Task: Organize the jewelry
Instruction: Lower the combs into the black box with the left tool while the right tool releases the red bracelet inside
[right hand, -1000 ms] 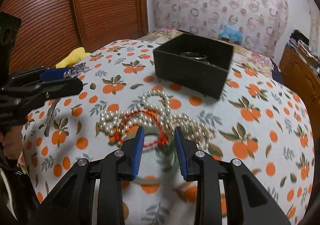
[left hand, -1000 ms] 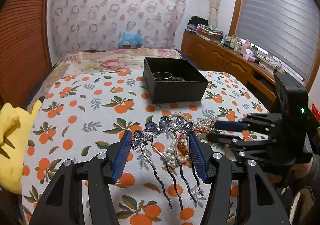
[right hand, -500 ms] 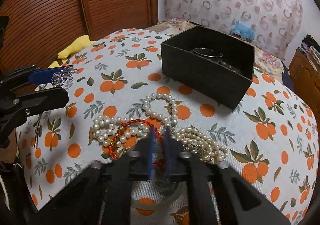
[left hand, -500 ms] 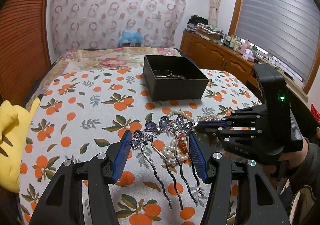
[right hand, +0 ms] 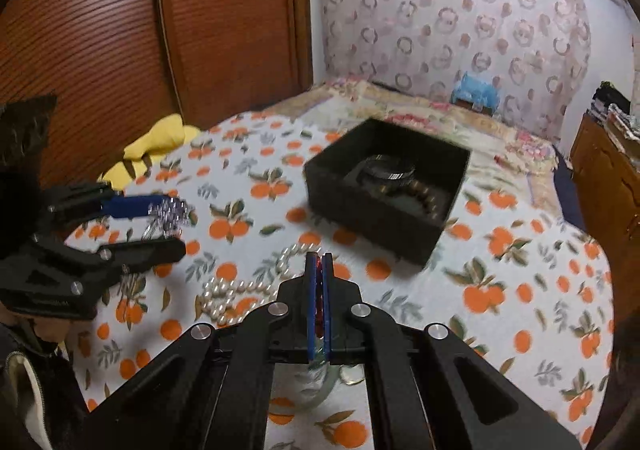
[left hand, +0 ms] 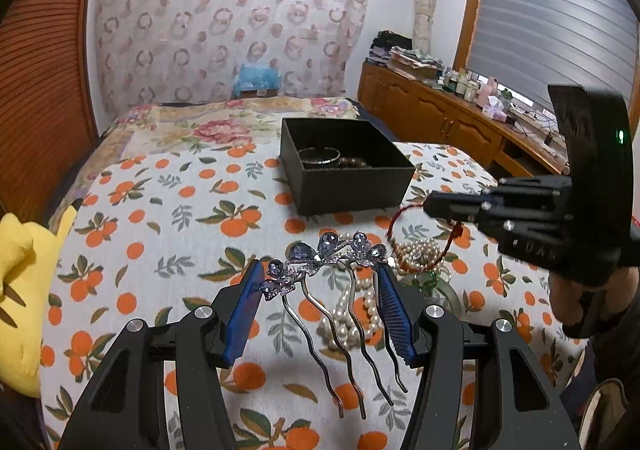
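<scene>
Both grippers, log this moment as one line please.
left gripper: shut on hair comb | right gripper: shut on red cord bracelet, lifted | black box: open, bangle inside

Hardly any writing can be read. On the side of the right tool's (left hand: 444,206) black body, seen from the left wrist view, a few raised letters stand upside down, too small to make out. The black box (left hand: 352,186) ahead of both tools bears no legible label.

Glossy metal hair comb (left hand: 326,270); matt black box (left hand: 346,174); printed cloth bedspread (left hand: 160,218).
</scene>
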The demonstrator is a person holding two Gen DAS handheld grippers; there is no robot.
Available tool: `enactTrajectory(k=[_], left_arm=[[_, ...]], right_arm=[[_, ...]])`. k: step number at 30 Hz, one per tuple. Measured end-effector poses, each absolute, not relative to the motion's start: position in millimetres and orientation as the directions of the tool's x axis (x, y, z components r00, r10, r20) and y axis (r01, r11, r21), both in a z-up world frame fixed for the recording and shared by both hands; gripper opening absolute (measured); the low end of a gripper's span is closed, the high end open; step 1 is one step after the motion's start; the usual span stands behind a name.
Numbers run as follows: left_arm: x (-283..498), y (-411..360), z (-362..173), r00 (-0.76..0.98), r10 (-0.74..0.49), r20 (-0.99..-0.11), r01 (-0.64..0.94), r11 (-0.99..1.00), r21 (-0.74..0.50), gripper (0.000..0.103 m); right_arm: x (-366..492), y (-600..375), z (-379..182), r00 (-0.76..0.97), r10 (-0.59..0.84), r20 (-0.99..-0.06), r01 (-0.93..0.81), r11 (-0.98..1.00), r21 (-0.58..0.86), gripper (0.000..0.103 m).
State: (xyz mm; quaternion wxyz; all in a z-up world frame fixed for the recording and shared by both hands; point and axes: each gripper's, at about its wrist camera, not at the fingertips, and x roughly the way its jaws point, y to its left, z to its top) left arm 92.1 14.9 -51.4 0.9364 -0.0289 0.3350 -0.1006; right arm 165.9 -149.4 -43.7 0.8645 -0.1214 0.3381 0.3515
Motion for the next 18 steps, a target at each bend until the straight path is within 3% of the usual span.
enactTrajectory(k=[18], left_arm=[[148, 2, -21, 0.784, -0.205, -0.587, 0.198, 0.977, -0.076, 0.054]], right_arm=[[261, -140, -15, 0.611, 0.466, -0.64, -0.607, 0.795, -0.001, 0.003]])
